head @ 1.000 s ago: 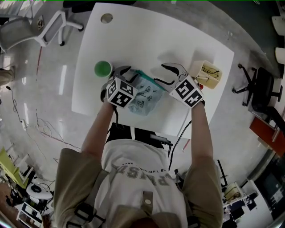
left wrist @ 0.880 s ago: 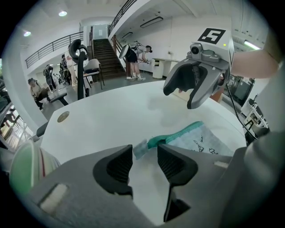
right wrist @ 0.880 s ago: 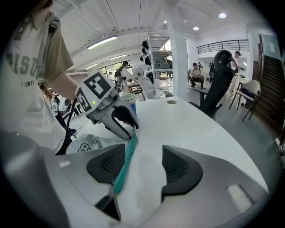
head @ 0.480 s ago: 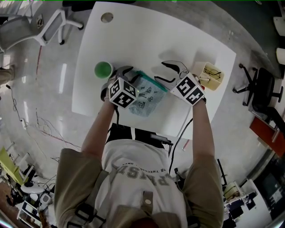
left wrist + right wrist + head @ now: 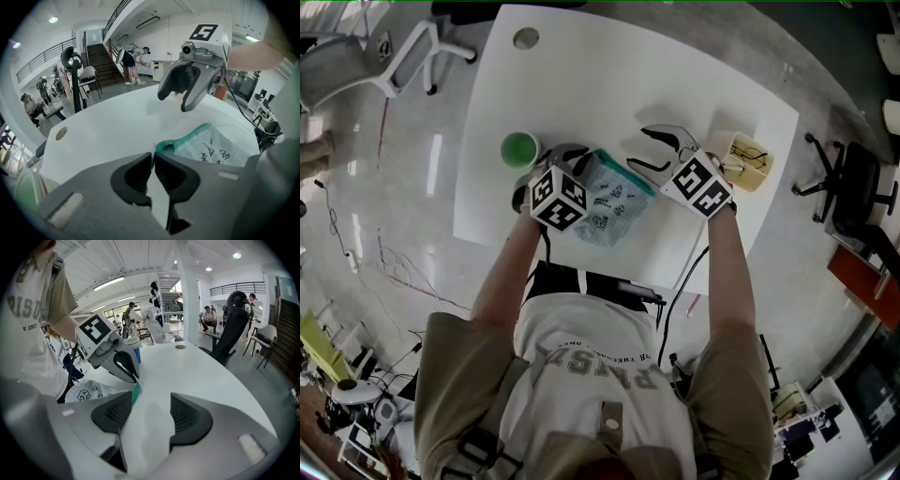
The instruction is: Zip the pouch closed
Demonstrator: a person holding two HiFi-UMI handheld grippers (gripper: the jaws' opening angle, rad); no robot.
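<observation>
A white table (image 5: 600, 84) carried a pale pouch (image 5: 617, 199) with black doodles and a teal edge, and a green cup (image 5: 518, 148) near its left edge. The left gripper (image 5: 153, 161) and right gripper (image 5: 151, 404) were grey, black-padded.

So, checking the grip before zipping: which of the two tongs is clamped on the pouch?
The left tongs, which have just closed on the pouch's green-edged corner; the right tongs stand open, gripping nothing.
</observation>
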